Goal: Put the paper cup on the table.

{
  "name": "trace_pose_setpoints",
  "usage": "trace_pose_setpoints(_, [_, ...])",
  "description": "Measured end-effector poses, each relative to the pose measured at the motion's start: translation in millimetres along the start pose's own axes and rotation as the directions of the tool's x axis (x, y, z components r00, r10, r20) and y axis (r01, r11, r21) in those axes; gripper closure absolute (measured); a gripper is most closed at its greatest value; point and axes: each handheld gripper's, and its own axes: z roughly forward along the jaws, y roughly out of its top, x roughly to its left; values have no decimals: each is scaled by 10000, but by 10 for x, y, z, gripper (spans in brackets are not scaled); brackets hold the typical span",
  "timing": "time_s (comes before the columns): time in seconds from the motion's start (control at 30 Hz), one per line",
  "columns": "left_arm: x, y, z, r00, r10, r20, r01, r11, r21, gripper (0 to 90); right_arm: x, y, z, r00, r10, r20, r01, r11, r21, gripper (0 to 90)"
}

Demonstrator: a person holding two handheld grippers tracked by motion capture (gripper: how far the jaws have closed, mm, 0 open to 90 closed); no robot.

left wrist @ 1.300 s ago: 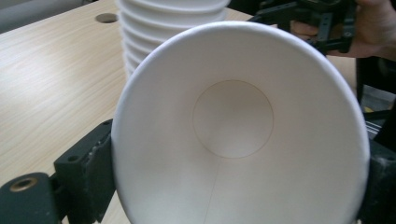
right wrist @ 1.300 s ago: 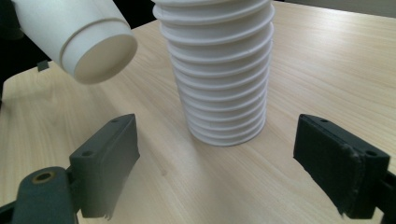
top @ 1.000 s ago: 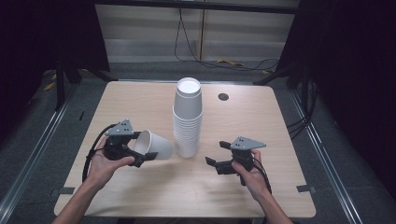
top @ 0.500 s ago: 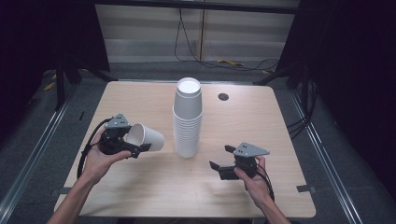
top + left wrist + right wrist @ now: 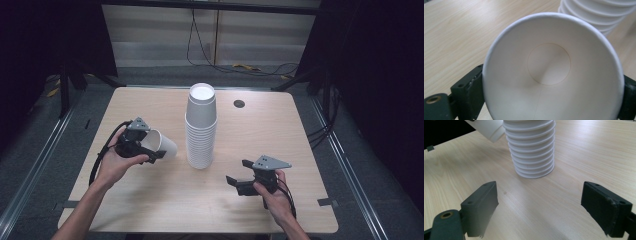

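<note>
1 cup point(image 5: 162, 144) in left gripper point(image 5: 150, 152)

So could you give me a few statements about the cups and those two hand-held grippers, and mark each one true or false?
1. The left gripper holds a paper cup lying sideways. True.
2. The right gripper is clamped on a cup. False: it is open and holds nothing.
3. The stack of cups stands upside down on the table. True.
4. The held cup is blue. False: it is white.
</note>
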Motion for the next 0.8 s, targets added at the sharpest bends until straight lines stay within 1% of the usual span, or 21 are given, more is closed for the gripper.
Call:
trace_pose_setpoints(0.07, [36, 26, 18, 9998, -46, -202, 48, 9999, 98, 70, 4, -3, 12, 10000, -77, 14, 77, 9999, 120, 139])
trace_pose_setpoints(0.1, [55, 39, 27, 9997, -88, -238, 93, 9998, 174, 70, 6, -6, 18, 10000, -85, -23, 86, 9998, 163, 139])
trace_pose_setpoints(0.13, [69, 52, 35, 9995, -117, -294, 125, 9995, 277, 70, 7, -7, 21, 10000, -81, -55, 82, 9998, 159, 139])
trace_pose_setpoints(0.2, [96, 77, 59, 9986, -124, -512, 139, 9994, 301, 70, 9, -12, 26, 10000, -39, -73, 40, 9999, 131, 139])
trace_pose_setpoints(0.27, [125, 100, 87, 9986, -106, -526, 133, 9986, 514, 70, 11, -15, 27, 10000, -48, 56, 47, 9999, 114, 139])
trace_pose_setpoints(0.3, [140, 109, 109, 9991, -125, -409, 154, 9974, 707, 70, 11, -16, 26, 9999, -82, 88, 81, 9999, 137, 139])
trace_pose_setpoints(0.33, [145, 113, 134, 9989, -184, -423, 219, 9962, 844, 70, 11, -16, 25, 9999, -92, 84, 91, 9998, 153, 139])
trace_pose_setpoints(0.4, [163, 117, 180, 9976, -141, -675, 218, 9931, 1152, 70, 10, -16, 24, 10000, -76, 57, 75, 9999, 151, 139])
trace_pose_setpoints(0.43, [179, 116, 203, 9976, -115, -689, 204, 9914, 1293, 70, 9, -15, 25, 10000, -65, 56, 64, 9999, 140, 139])
trace_pose_setpoints(0.5, [226, 112, 236, 9974, -202, -686, 295, 9900, 1376, 70, 5, -16, 34, 10000, -65, 34, 64, 9998, 170, 139])
trace_pose_setpoints(0.53, [241, 108, 257, 9964, -279, -798, 388, 9897, 1375, 70, 2, -17, 40, 10000, -91, 0, 91, 9998, 180, 139])
trace_pose_setpoints(0.57, [262, 106, 264, 9958, -267, -873, 388, 9894, 1401, 69, 5, -18, 42, 10000, -53, -38, 54, 9997, 218, 139])
trace_pose_setpoints(0.63, [305, 101, 280, 9948, -411, -928, 536, 9892, 1364, 69, 8, -18, 47, 9999, -77, -101, 79, 9997, 218, 139])
trace_pose_setpoints(0.73, [323, 99, 314, 9940, -208, -1075, 387, 9851, 1677, 68, 11, -22, 55, 9999, -64, -116, 67, 9997, 225, 138])
trace_pose_setpoints(0.8, [319, 113, 327, 9935, -148, -1126, 347, 9836, 1771, 66, 5, -29, 67, 9999, -67, -140, 70, 9997, 233, 139])
